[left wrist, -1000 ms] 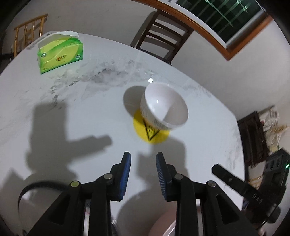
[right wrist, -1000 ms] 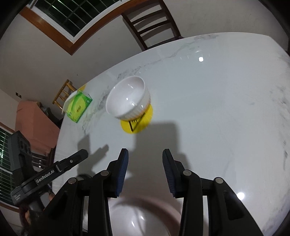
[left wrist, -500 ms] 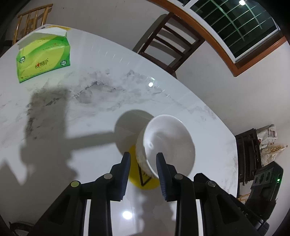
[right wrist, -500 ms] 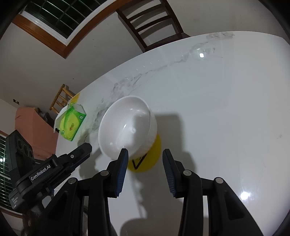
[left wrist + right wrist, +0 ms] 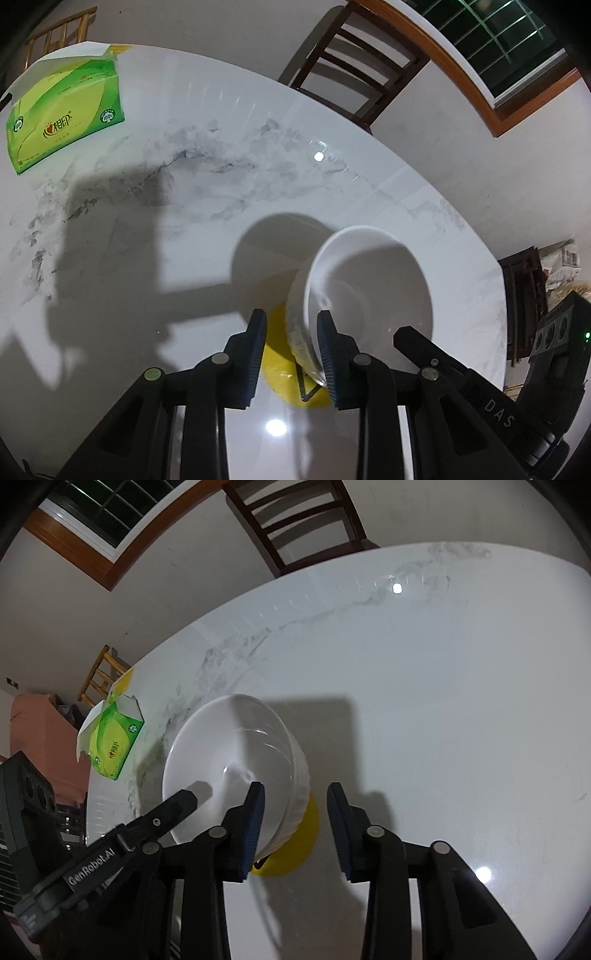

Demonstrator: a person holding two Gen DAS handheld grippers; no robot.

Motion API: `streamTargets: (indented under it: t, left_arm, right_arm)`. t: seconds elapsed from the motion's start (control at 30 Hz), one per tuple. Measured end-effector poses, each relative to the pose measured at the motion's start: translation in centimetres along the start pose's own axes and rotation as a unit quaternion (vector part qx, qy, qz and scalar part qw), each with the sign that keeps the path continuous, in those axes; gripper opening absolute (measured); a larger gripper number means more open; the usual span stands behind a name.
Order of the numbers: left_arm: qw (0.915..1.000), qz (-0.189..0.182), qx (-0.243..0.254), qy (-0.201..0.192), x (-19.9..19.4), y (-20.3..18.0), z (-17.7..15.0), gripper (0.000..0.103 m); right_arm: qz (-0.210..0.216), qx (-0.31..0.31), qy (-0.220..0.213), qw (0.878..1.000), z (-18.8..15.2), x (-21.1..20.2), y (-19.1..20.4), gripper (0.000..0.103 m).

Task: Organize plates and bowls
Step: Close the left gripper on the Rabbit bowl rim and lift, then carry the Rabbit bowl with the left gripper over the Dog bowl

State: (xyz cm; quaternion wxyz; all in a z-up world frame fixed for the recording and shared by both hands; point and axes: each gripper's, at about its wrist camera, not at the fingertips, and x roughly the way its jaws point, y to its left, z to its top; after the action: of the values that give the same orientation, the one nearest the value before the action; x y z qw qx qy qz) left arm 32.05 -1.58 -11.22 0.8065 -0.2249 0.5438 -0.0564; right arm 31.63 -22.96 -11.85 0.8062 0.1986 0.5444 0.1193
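While both tools crowd it, the white bowl (image 5: 369, 291) sits upright on a yellow round mat (image 5: 280, 373) on the marble table (image 5: 184, 258), roughly mid-table on the near side. No plates visible in either view.

Left gripper (image 5: 291, 354): fingers spread, straddling the bowl's wall on its side, one pad looks inside the rim, the other outside over the mat. No pinch yet; can't tell if either pad touches.

Right gripper (image 5: 295, 830): also spread, same layout on the opposite side, one pad inside the bowl, the other outside past the ribbed wall. Contact unclear as well.

Handling, my read: glazed ceramic, rigid, moderately heavy, slick surface, chips if dropped or knocked on the stone. Rim pinch is the sensible hold, with the pad well down the wall, not just on the lip. The ribbed outer wall (image 5: 295, 794) should give the outside pad some bite; the inner glaze is the slippery side. A one-sided rim grip will tend to tip the bowl under its own weight, so two opposed rim grips look safer.

Risk: the mat may stick and lift with the base, or slide.

Further out: green tissue box (image 5: 62, 118) at the far table edge, well apart. Dark wooden chair (image 5: 354, 70) behind the table, window (image 5: 498, 37) above.
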Motion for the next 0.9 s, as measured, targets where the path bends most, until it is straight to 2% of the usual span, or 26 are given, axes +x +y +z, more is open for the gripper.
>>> streamTargets:
  t: [0.1, 0.17, 0.37, 0.6, 0.9]
  left_arm:
    - [0.9999, -0.006, 0.012, -0.002, -0.1, -0.4, -0.3, 0.018]
    - [0.9997, 0.008, 0.024, -0.006, -0.1, -0.9, -0.4, 0.018]
    - [0.9992, 0.014, 0.036, -0.012, -1.3, -1.4, -1.3, 0.018]
    - [0.9969, 0.019, 0.064, -0.042, -5.1, -3.6, -2.8, 0.018]
    - [0.9933, 0.018, 0.091, -0.068, -10.4, -5.5, -6.2, 0.018]
  right_arm:
    - [0.003, 0.006, 0.006, 1.000, -0.1, 0.5, -0.2, 0.023]
    - [0.010, 0.007, 0.009, 1.000, -0.2, 0.6, 0.0, 0.019]
    - [0.007, 0.005, 0.007, 1.000, -0.7, -0.3, 0.1, 0.019]
    - [0.014, -0.005, -0.015, 1.000, -1.9, -4.0, 0.8, 0.019]
    - [0.025, -0.020, -0.055, 0.998, -5.5, -10.4, 2.1, 0.019]
